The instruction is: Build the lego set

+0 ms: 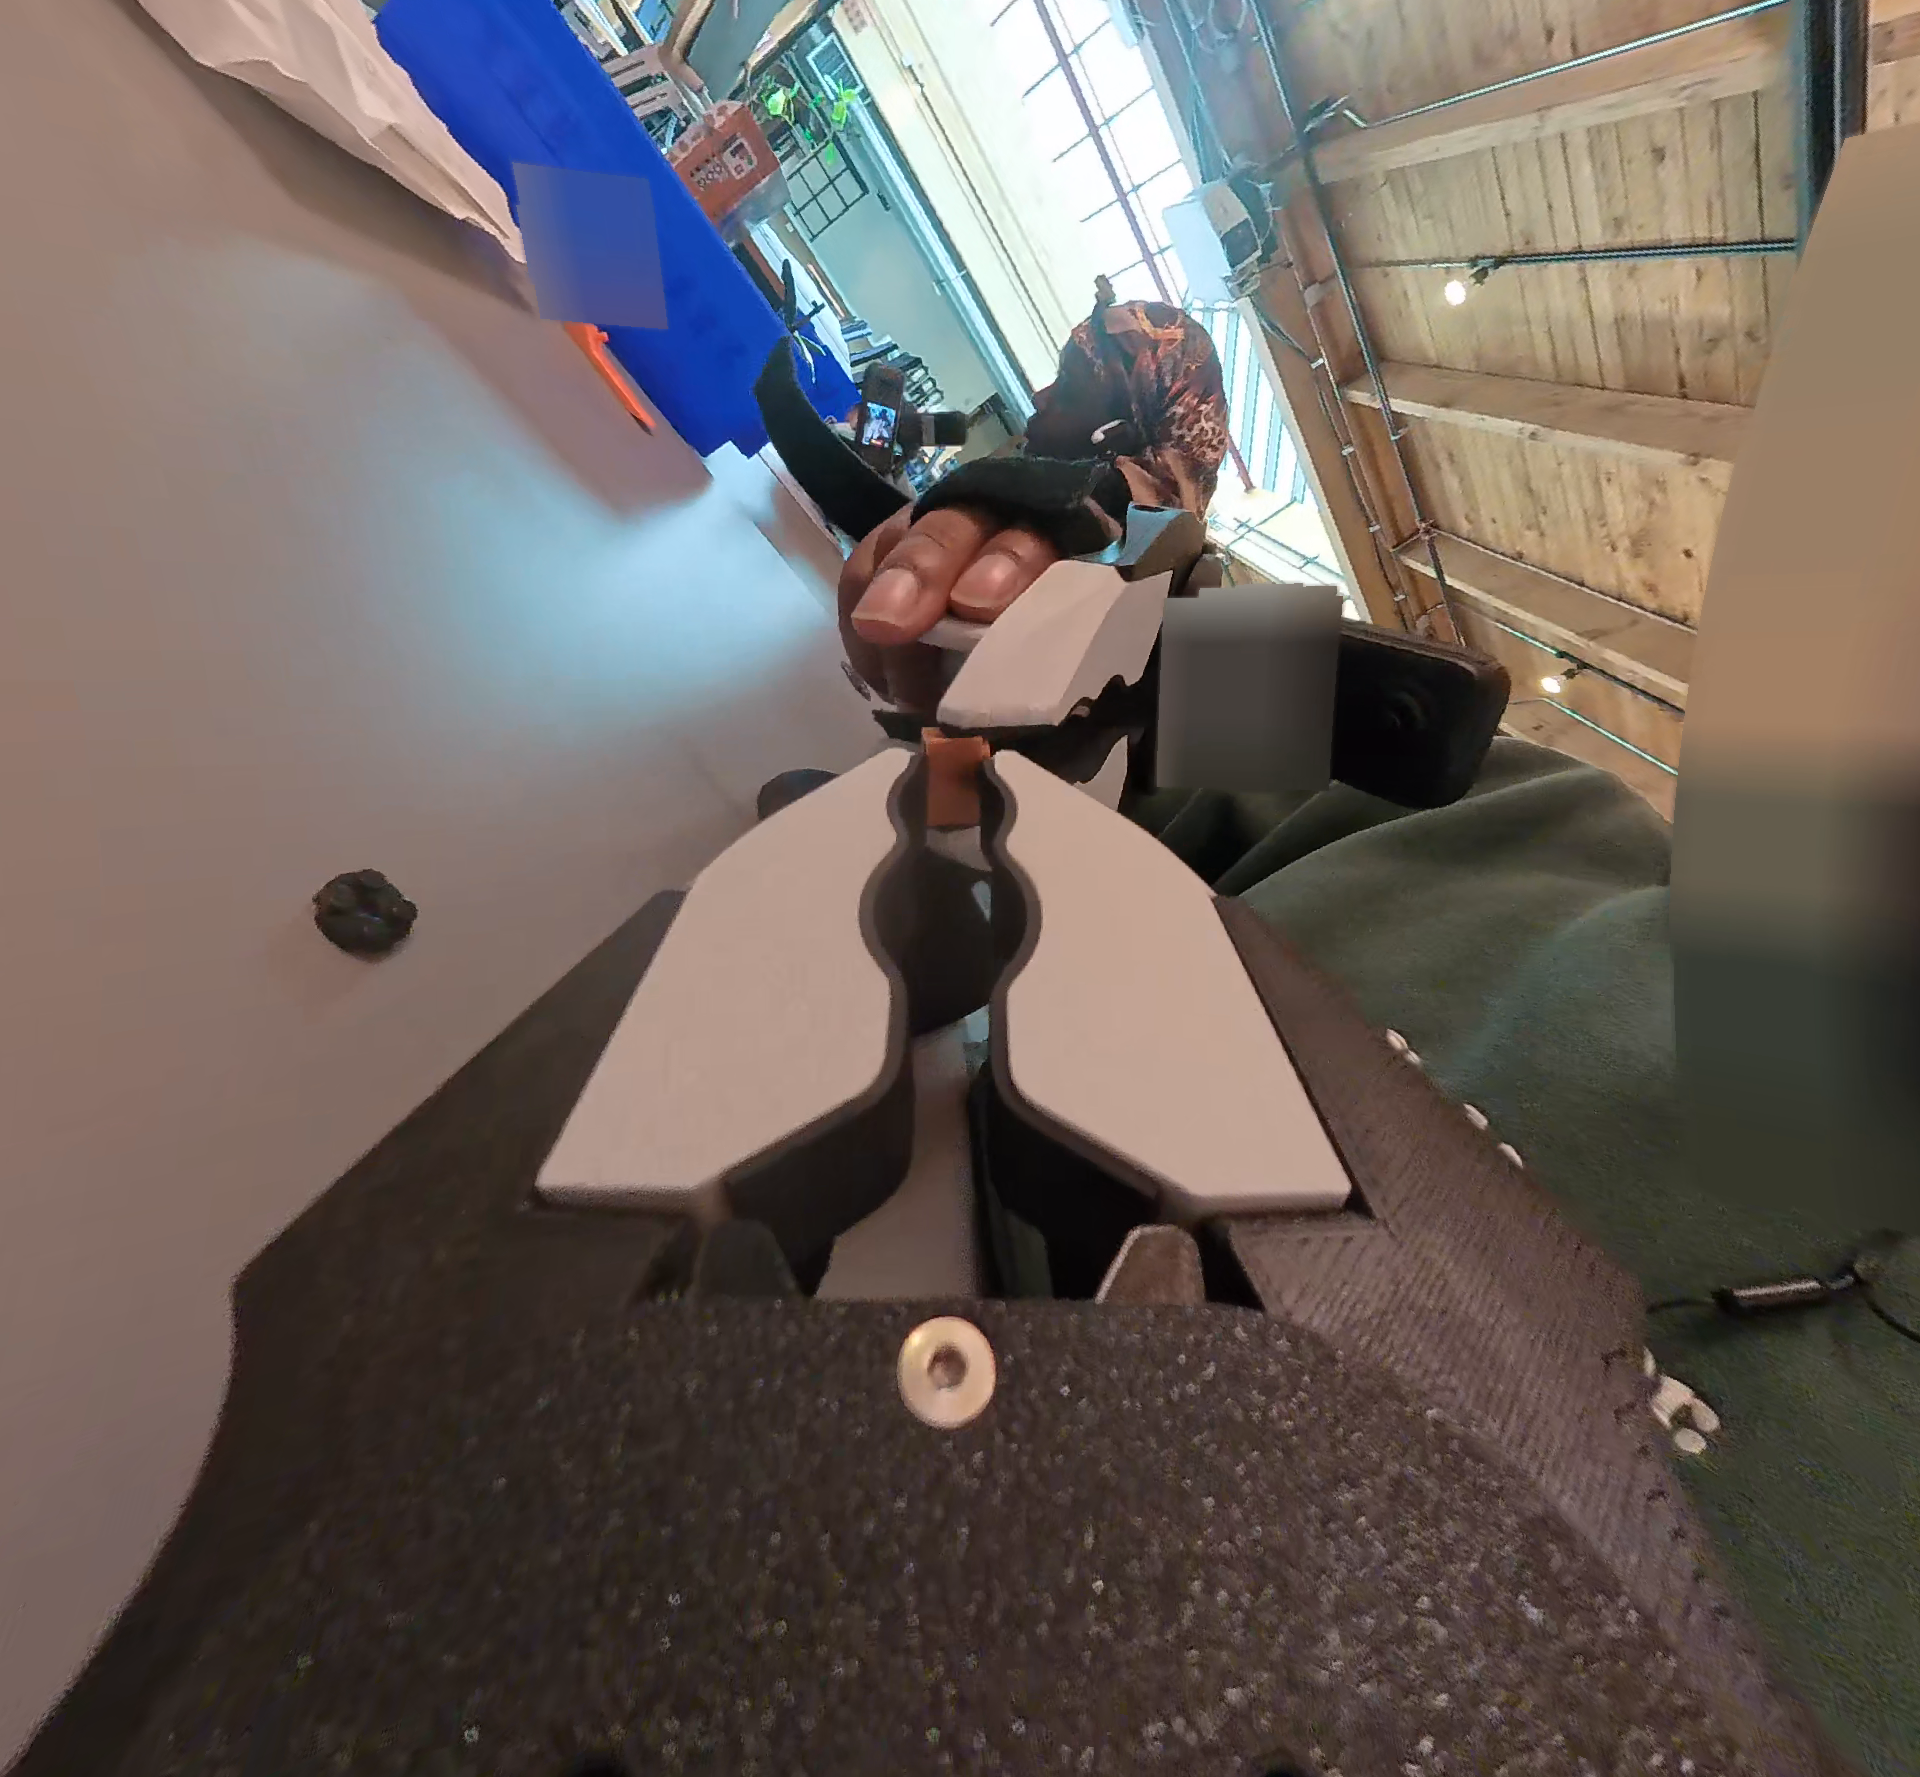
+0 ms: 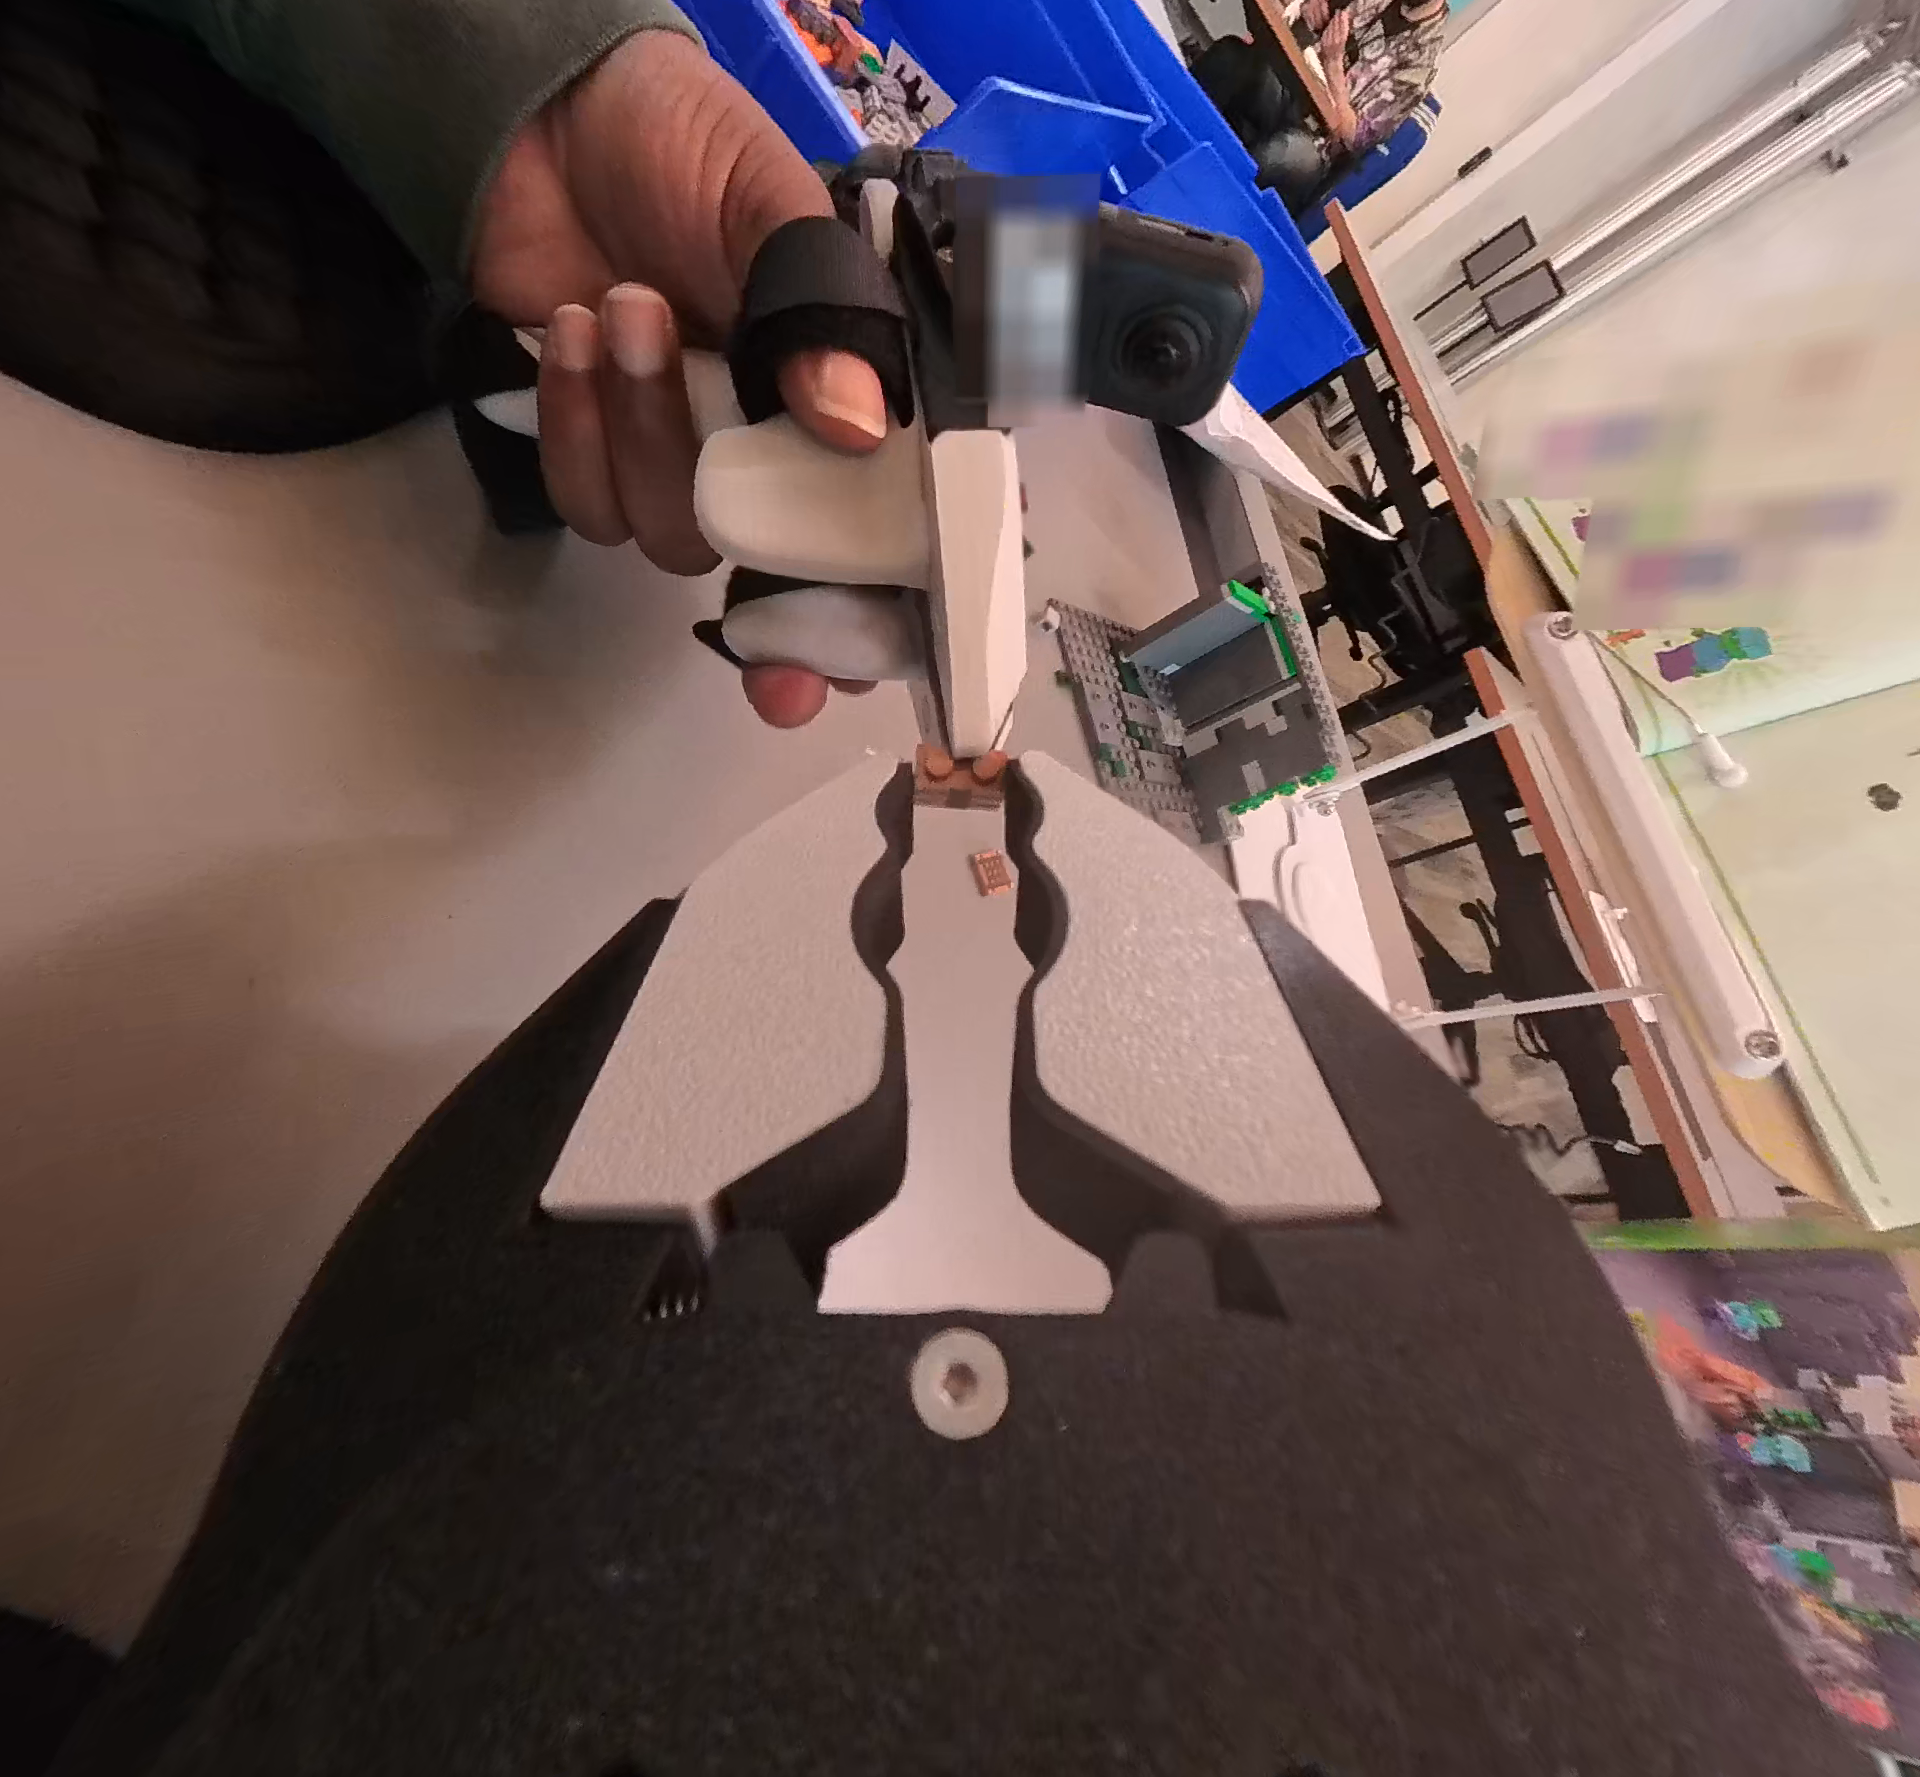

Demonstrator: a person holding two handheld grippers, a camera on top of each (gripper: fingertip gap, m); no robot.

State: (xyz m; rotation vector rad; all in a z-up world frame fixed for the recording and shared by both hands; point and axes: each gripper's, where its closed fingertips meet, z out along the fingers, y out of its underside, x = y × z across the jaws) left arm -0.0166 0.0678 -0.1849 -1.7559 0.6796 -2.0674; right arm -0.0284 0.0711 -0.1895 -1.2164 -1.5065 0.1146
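Observation:
A small brown brick [image 2: 958,789] with two studs sits between the fingertips of my right gripper [image 2: 958,797], which is shut on its two ends. My left gripper [image 2: 971,748] comes at it from the opposite side, seen edge-on, and pinches the same brick between the studs. In the left wrist view, my left gripper [image 1: 948,771] is shut on the brown brick [image 1: 951,787] across its narrow side, and the right gripper [image 1: 997,688] faces it, held by a hand. The brick is held above the table. The grey build on its baseplate [image 2: 1205,719] stands beyond on the right.
A small brown tile [image 2: 992,870] lies on the table below the brick. A black piece [image 1: 364,912] lies on the table to the left. Blue bins [image 2: 935,13] with loose bricks stand at the back. The set's box [image 2: 1766,1467] is at the lower right. My left and right fingertips are right by each other. My left gripper's tips are some 10 centimetres from the black piece [image 1: 364,912].

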